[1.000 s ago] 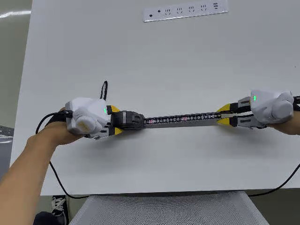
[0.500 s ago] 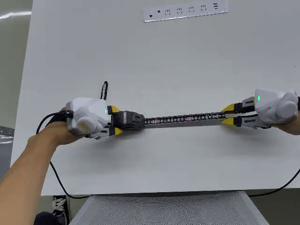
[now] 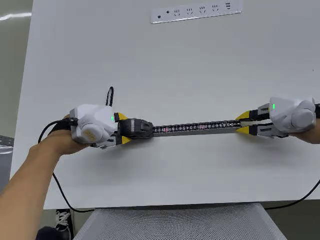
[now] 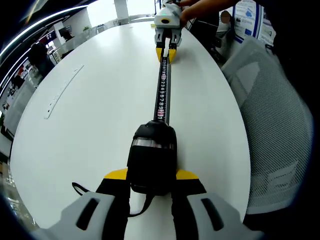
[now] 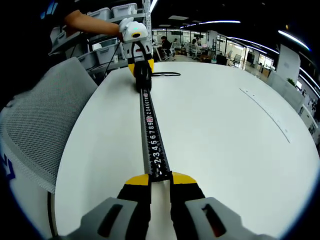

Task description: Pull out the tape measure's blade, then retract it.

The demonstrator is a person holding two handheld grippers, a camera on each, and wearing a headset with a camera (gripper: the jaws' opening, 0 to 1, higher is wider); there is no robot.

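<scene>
Left hand-held gripper (image 4: 150,176) was clamped on the black tape measure (image 4: 151,152) case, mid-left in the head view. Right hand-held gripper (image 5: 160,179) was pinched shut on the blade (image 5: 151,130) tip, near the right edge. Blade stretched straight between them along the table (image 3: 175,65). Left forearm angled in from lower left. Numerals 2–9 readable near the tip.

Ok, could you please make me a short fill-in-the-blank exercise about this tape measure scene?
The left gripper is shut on the black ____ of the tape measure.
The right gripper pinches the tip of the ____.
A power strip lies at the table's ____ edge.
Missing: case; blade; far.
</scene>
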